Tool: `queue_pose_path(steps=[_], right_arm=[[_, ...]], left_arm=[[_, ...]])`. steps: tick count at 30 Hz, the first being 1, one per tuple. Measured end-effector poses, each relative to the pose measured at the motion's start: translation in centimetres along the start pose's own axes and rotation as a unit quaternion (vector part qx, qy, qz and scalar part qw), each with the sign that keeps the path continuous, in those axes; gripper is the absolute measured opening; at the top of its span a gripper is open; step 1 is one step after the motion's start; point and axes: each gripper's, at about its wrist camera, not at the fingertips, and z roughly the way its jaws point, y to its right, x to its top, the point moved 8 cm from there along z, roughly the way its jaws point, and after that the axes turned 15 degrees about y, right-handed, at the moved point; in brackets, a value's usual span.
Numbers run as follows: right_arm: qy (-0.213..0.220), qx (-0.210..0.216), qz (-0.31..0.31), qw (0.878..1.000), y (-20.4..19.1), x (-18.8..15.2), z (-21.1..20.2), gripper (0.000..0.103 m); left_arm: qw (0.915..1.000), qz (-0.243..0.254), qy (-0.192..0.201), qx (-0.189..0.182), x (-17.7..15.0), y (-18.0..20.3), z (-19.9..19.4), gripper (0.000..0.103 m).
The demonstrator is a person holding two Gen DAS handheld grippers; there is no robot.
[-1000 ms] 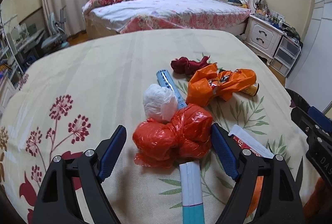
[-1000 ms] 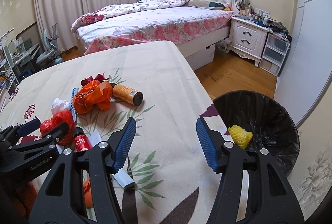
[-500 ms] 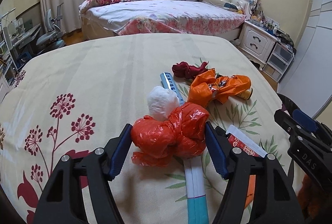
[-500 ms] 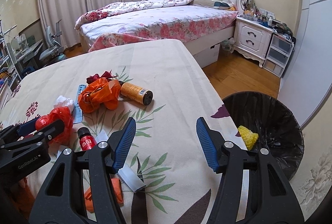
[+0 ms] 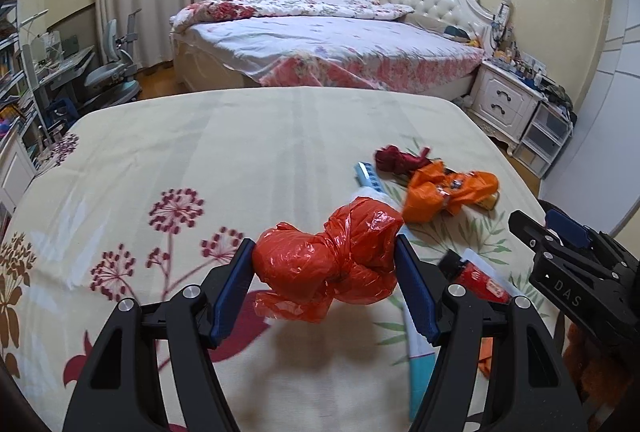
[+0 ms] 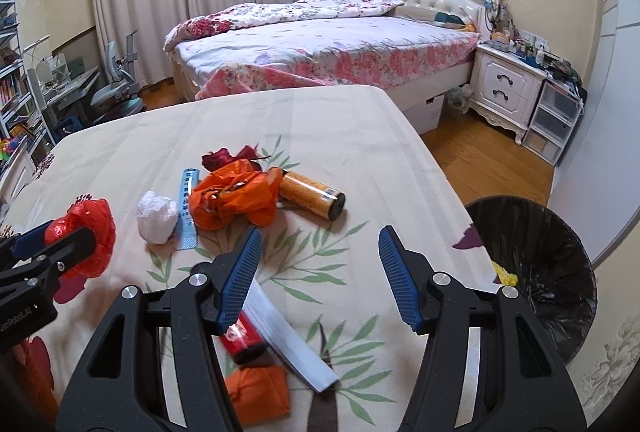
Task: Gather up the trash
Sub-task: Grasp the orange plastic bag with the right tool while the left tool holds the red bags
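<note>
My left gripper (image 5: 324,274) is shut on a crumpled red plastic bag (image 5: 328,264) and holds it above the flowered tablecloth (image 5: 180,159); the bag also shows in the right wrist view (image 6: 86,236). My right gripper (image 6: 318,276) is open and empty above the cloth. On the table lie a white wad (image 6: 157,216), a blue ruler (image 6: 187,209), an orange bag (image 6: 234,197), a dark red scrap (image 6: 226,157), a yellow can (image 6: 312,193), a red bottle (image 6: 242,338), a white tube (image 6: 290,344) and an orange packet (image 6: 260,392). A black-lined bin (image 6: 536,280) stands right of the table and holds a yellow item (image 6: 505,274).
A bed (image 6: 320,47) with a floral cover stands beyond the table, with a white nightstand (image 6: 506,87) and plastic drawers (image 6: 554,119) to its right. A desk and chair (image 6: 116,87) are at far left. Wooden floor (image 6: 488,163) lies between table and nightstand.
My left gripper closed on the red bag and lifted it off the table, leaving the white wad behind. My right gripper stayed open and drifted slightly left, away from the bin.
</note>
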Motion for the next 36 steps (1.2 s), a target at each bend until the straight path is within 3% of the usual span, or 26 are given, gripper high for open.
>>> queue_pose_path(steps=[2,7,10,15,25,28,31,34,36], right_arm=[[0.004,0.005,0.000,1.000,-0.7,0.5,0.2,0.070],[0.005,0.017,-0.013,1.000,-2.9,1.2,1.2,0.071],[0.003,0.021,-0.020,1.000,-3.9,1.6,1.9,0.077],[-0.023,0.020,-0.022,0.999,-4.8,0.9,3.7,0.078],[-0.055,0.019,-0.017,0.998,-5.3,-0.2,5.4,0.078],[-0.056,0.030,-0.016,0.998,-5.7,-0.3,5.4,0.066],[-0.052,0.029,-0.028,0.998,-6.0,-0.2,5.2,0.061],[-0.055,0.042,-0.020,0.997,-6.3,-0.3,5.0,0.031],[-0.061,0.047,-0.019,0.997,-6.4,-0.5,5.1,0.021]], left_arm=[[0.9999,-0.003,0.005,0.013,0.4,-1.2,0.0,0.067],[0.9987,-0.012,0.014,0.046,1.1,-4.9,0.2,0.067],[0.9976,-0.020,0.019,0.064,1.5,-7.0,0.5,0.067],[0.9951,-0.031,0.027,0.090,2.0,-10.3,1.1,0.067],[0.9949,-0.046,0.018,0.088,1.5,-11.9,2.2,0.067],[0.9951,-0.048,0.016,0.085,1.3,-12.0,2.3,0.067],[0.9952,-0.049,0.015,0.083,1.1,-12.1,2.4,0.067],[0.9953,-0.050,0.014,0.082,1.0,-12.2,2.4,0.067],[0.9954,-0.049,0.015,0.081,1.0,-12.1,2.5,0.067]])
